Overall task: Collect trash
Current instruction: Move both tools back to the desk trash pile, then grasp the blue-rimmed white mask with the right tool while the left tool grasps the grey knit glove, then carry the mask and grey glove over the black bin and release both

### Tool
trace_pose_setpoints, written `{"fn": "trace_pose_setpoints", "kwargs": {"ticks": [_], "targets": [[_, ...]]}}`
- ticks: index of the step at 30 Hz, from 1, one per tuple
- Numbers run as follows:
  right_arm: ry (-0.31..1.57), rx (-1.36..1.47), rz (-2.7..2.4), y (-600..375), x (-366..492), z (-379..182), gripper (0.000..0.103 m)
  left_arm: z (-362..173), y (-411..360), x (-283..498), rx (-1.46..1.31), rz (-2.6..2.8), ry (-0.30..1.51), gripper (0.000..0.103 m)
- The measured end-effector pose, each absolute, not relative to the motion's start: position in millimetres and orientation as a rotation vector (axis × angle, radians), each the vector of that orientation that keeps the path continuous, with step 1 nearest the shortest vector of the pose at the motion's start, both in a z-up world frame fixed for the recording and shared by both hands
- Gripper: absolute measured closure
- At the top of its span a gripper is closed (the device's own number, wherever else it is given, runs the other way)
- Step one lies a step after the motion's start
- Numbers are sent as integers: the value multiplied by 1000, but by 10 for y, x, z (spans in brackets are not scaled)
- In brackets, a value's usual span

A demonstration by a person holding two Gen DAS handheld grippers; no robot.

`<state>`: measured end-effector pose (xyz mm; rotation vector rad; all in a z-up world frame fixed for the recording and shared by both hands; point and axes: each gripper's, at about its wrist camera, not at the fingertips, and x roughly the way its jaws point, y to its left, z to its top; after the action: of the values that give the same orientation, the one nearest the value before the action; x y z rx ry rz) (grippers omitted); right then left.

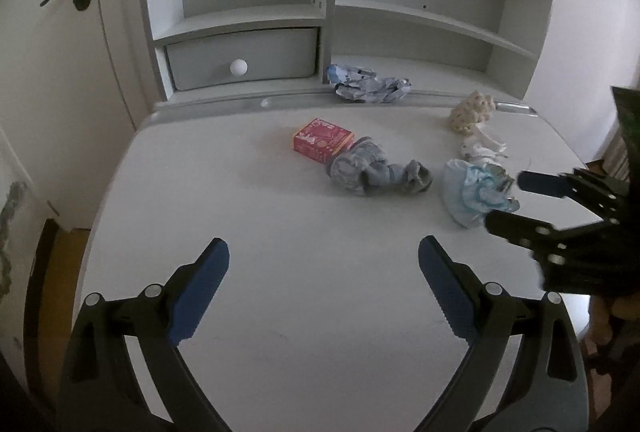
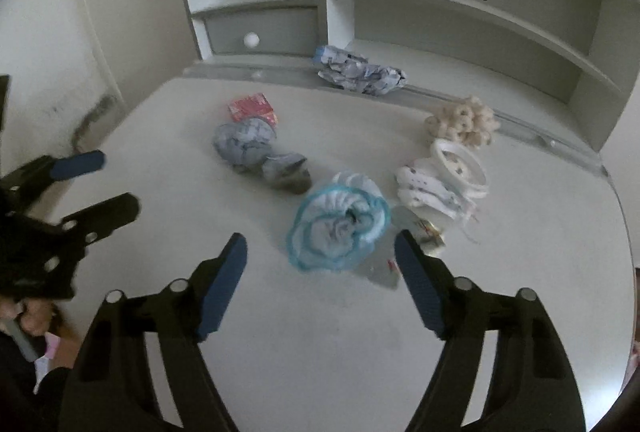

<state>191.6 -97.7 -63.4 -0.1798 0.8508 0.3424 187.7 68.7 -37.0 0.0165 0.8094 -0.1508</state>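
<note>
Trash lies scattered on a white desk [image 1: 280, 252]. A light blue crumpled plastic wrapper [image 2: 340, 228] lies just ahead of my right gripper [image 2: 320, 252], which is open and empty above the desk. The wrapper also shows in the left wrist view [image 1: 476, 192], with the right gripper [image 1: 504, 200] beside it. A grey crumpled bundle [image 1: 372, 172] lies mid-desk next to a small red box [image 1: 323, 139]. A crumpled blue-white paper [image 1: 370, 85] lies at the back. My left gripper [image 1: 324, 264] is open and empty over the desk's near part.
A beige knobbly clump [image 2: 460, 120], a white ring-shaped piece [image 2: 460, 164] and white crumpled wrapping [image 2: 432, 192] lie at the right. A shelf unit [image 1: 400, 16] with a knobbed drawer [image 1: 240, 60] stands behind the desk. A door [image 1: 60, 32] is at the left.
</note>
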Motion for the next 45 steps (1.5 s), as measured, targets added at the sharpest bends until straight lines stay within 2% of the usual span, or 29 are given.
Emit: {"fn": "trace_pose_setpoints", "kwargs": {"ticks": [4,5,7,8,21,23,24,25,35,40,45], "targets": [[887,-241,305,-877,2072,-796,44,-390,671,1899,29,-161,808,10],[890,-251,303,-880,2063,-835,55,-412,640,1941,27,-166,813,10],[901,-258,291,-918,2056,-872,83,-446,589,2047,24,-172,824,10],[890,-229,313,-967,2011,-820,85,-454,543,2112,27,-185,823,10],[826,-154,308,-1484,1560,-486,85,-650,165,2717,31,-156,883,12],[820,-132,295,-1607,1498,-454,85,-644,152,2706,24,-152,880,36],[817,-126,291,-1650,1475,-435,85,-641,132,2690,26,-161,888,63],[812,-120,285,-1704,1444,-417,85,-639,107,2683,27,-170,898,79],[768,-4,89,-2772,1005,-278,85,-170,-554,2250,81,-268,795,82],[762,110,-92,-3643,639,-374,85,38,-1403,1983,134,-446,748,82],[772,243,-311,-4622,40,-595,85,3,-2457,1594,211,-684,742,82]]}}
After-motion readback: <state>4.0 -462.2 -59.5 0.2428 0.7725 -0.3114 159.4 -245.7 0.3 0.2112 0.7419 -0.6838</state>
